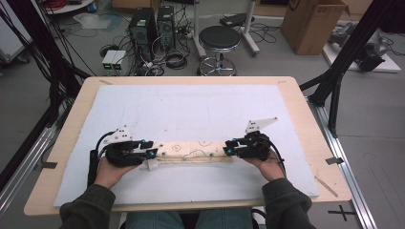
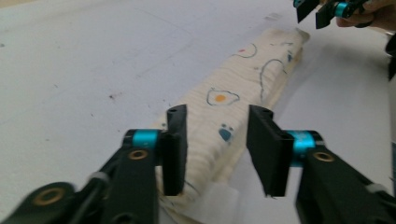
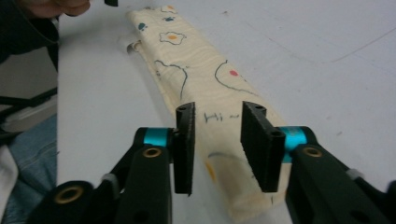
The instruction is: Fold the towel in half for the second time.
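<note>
White foam mat (image 1: 191,109) covers a wooden table (image 1: 305,124); stool, computers behind.
Folded cream printed cloth (image 1: 196,152) lies flat near the mat's front edge; left gripper (image 1: 152,152) and right gripper (image 1: 229,150) straddle its ends, jaws apart.

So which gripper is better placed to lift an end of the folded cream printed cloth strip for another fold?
Likely left. The left gripper has its open jaws straddling its end of the folded cream printed cloth strip. The right gripper also sits open at its end, so the edge is slight.
</note>
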The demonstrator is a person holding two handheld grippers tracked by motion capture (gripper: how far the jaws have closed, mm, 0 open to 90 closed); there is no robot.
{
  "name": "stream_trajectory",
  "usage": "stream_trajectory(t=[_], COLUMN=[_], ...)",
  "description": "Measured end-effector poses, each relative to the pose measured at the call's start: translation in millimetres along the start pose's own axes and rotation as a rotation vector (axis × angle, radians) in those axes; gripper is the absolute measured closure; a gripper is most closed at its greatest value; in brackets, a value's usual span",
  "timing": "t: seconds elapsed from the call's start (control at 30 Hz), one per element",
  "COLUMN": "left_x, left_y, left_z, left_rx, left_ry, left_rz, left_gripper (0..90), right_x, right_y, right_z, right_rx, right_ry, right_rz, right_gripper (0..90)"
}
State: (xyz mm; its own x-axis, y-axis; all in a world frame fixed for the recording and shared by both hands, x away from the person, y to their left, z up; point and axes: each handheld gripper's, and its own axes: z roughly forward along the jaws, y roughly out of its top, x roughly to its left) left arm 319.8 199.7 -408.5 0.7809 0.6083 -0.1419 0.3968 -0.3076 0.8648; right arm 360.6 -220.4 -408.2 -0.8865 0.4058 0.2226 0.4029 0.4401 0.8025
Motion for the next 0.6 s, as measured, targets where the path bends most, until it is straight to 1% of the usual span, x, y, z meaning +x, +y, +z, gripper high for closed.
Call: stream_trajectory(t=[0.07,0.13,0.2,0.23,0.27,0.33,0.4,0.43,0.47,0.57,0.6], left_x=[0.3,-0.9,-2.3,-2.9,-3.7,-3.2,-2.4,-1.7,-1.6,-0.4,0.1], left_y=[3.8,6.3,5.3,4.4,3.0,0.4,-2.0,-3.4,-5.3,-9.9,-10.6], left_z=[9.8,20.0,27.1,29.8,31.7,33.4,33.1,33.0,32.2,29.0,27.5], left_rx=[0.023,0.049,0.087,0.111,0.132,0.161,0.171,0.178,0.189,0.214,0.219], left_ry=[0.012,0.012,0.005,0.002,0.007,0.008,0.009,0.004,0.012,0.017,0.024], left_rz=[0.005,0.019,0.038,0.054,0.066,0.07,0.068,0.068,0.071,0.074,0.083], left_gripper=[77.0,81.8,83.7,84.1,84.3,84.3,84.3,84.4,84.3,84.2,83.9], right_x=[-0.9,-2.6,-3.7,-3.2,-2.6,-1.4,0.0,0.7,1.0,1.8,1.7], right_y=[5.5,12.0,15.5,16.2,16.1,14.5,12.8,11.4,9.8,3.0,1.1], right_z=[9.0,21.0,31.2,35.3,39.3,45.7,48.5,49.0,48.8,48.1,47.6], right_rx=[0.019,0.049,0.068,0.084,0.101,0.141,0.173,0.168,0.168,0.186,0.193], right_ry=[-0.007,-0.007,0.003,0.01,0.015,0.021,0.028,0.027,0.034,0.034,0.032], right_rz=[-0.002,-0.006,-0.012,-0.011,-0.016,-0.031,-0.041,-0.05,-0.049,-0.053,-0.057], right_gripper=[73.4,75.9,77.4,77.7,78.0,78.2,78.2,78.2,78.2,78.2,78.3])
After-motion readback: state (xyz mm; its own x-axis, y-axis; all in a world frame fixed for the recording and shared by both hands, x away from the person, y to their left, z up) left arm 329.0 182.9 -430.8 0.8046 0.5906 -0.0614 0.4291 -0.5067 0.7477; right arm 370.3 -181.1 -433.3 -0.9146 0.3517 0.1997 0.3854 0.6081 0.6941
